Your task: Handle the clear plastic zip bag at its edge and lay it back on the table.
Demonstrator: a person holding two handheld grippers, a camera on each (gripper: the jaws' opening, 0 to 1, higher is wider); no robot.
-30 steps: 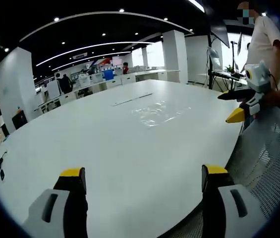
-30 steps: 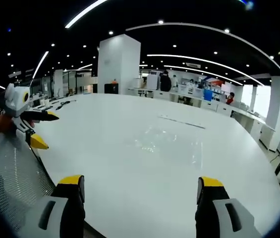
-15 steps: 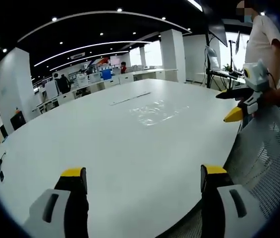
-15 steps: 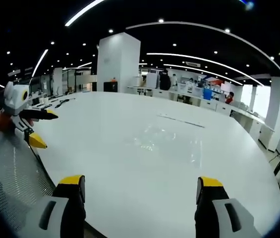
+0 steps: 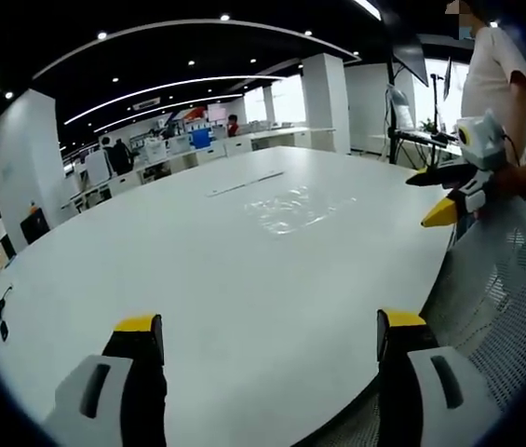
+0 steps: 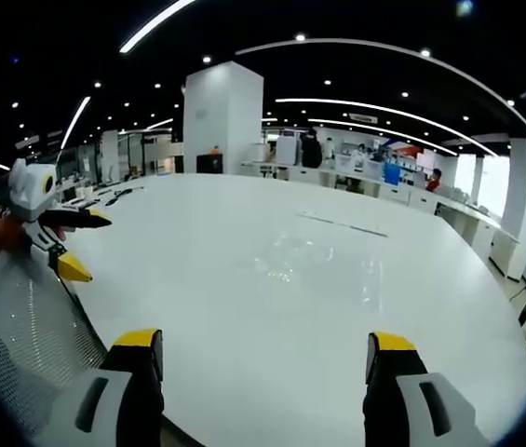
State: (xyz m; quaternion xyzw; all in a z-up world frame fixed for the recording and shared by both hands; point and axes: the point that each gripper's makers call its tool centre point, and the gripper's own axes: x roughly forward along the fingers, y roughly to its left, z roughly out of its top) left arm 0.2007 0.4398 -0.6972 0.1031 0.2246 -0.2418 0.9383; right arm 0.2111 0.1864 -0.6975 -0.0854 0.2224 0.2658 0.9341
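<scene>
A clear plastic zip bag [image 5: 292, 207] lies flat on the white table [image 5: 179, 270], well beyond both grippers; in the right gripper view the bag [image 6: 314, 264] shows as a faint glossy patch. My left gripper [image 5: 267, 337] stands open over the near table edge with nothing between its yellow-tipped jaws. My right gripper [image 6: 264, 349] is open too and holds nothing. The right gripper [image 5: 453, 198] also appears at the right of the left gripper view, and the left gripper [image 6: 62, 242] at the left of the right gripper view.
A grey mesh chair back [image 5: 500, 298] stands at the table's near edge between the grippers, seen again as the chair back [image 6: 25, 321]. A person in a white shirt [image 5: 495, 84] is at the right. A thin strip [image 5: 249, 184] lies beyond the bag. Desks and people fill the far room.
</scene>
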